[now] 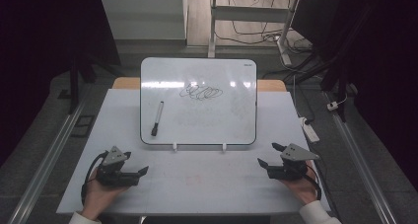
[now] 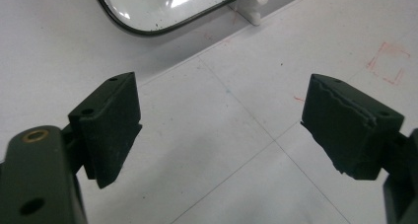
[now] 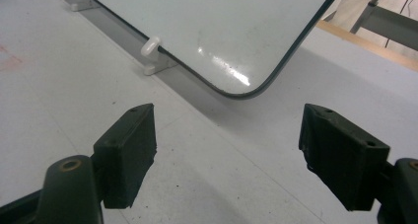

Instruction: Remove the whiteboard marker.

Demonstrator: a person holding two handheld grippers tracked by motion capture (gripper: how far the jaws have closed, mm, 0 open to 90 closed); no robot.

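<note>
a whiteboard (image 1: 197,125) stands tilted on the white table top (image 1: 192,179), its lower edge resting on two small white feet (image 1: 174,146) about midway between the near and far edges, its top reaching toward the far edge. a black scribble (image 1: 201,92) is drawn on the upper middle of the board, and a marker (image 1: 157,118) with a black cap lies on the board's left part, cap end pointing toward the board's lower left corner.

the left gripper (image 1: 140,170) rests by the near left corner of the table top, held in the person's left hand (image 1: 101,194). its jaws stand wide apart with nothing between them but bare table; in the left gripper view the board's lower left corner (image 2: 148,12) lies ahead of the jaws and well apart from them.

the right gripper (image 1: 270,155) rests by the near right corner, in the person's right hand (image 1: 300,187). its jaws too are spread wide and hold nothing; in the right gripper view the board's lower right corner (image 3: 236,61) lies ahead, between the lines of the two jaws but clear of them, with one white foot (image 3: 150,46) off to the left.

the marker is well away from both grippers, nearer the left one.
</note>
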